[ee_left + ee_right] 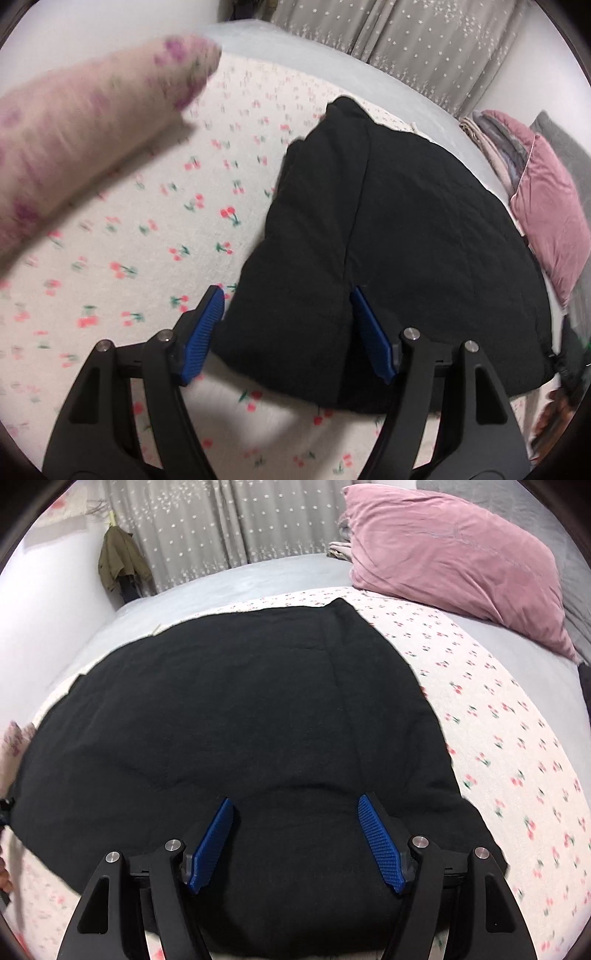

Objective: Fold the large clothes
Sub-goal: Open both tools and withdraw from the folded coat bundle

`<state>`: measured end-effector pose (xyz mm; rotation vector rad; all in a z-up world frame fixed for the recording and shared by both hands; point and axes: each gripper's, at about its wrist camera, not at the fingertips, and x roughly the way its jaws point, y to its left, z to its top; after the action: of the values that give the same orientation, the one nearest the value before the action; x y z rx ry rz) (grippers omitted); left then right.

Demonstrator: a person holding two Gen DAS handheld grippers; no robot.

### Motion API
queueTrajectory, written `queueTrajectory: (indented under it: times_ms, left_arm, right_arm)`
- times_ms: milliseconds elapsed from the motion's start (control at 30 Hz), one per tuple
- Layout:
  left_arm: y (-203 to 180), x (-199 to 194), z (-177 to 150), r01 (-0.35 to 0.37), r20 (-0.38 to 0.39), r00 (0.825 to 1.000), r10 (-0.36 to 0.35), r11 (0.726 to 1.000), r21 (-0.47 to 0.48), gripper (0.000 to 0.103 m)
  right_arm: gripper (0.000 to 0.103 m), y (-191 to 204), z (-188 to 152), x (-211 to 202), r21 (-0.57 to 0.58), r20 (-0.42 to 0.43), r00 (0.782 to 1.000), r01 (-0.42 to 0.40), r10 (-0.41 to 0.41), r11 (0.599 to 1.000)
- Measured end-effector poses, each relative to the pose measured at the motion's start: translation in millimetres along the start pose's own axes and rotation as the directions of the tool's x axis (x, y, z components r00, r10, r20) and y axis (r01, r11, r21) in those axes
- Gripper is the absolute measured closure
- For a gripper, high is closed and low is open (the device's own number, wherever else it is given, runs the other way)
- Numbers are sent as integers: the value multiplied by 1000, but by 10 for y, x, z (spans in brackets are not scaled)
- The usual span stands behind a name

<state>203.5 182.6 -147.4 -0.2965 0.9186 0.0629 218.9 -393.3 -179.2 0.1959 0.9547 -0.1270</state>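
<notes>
Hovering over the folded black garment (236,716), both claws gape wide — left claw (288,299) at its near edge, right claw (295,808) above its middle — cherry-print bedsheet (147,236) beneath, pink pillow (454,561), grey curtain (207,520) behind.

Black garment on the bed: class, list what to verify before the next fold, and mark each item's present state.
1. Left gripper open: ok.
2. Right gripper open: ok.
3. Black garment lying on the cherry-print sheet: ok.
4. Garment flat, no bunching: not ok, a thick ridge runs along it in the left wrist view.
5. Pink pillow apart from the garment: ok.
6. Near hem between the gripper fingers: cannot tell.
</notes>
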Motion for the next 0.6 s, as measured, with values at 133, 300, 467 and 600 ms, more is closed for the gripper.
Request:
queueTrajectory:
  times_ms: [133, 300, 467, 600]
  left_arm:
    - [-288, -347, 19, -57, 71, 996, 51, 994, 91, 32]
    - [-745, -466, 31, -94, 103, 992, 76, 979, 182, 29]
    - [-760, -586, 125, -94, 123, 989, 77, 986, 140, 29]
    - [-353, -591, 227, -177, 139, 975, 173, 984, 18, 29]
  right_arm:
    - [30, -163, -87, -459, 91, 55, 997, -60, 55, 994]
    - [27, -534, -295, -689, 273, 94, 988, -144, 123, 951]
    - [27, -834, -457, -675, 410, 73, 985, -173, 157, 895]
    - [27, -1025, -584, -626, 472, 75, 976, -217, 206, 854]
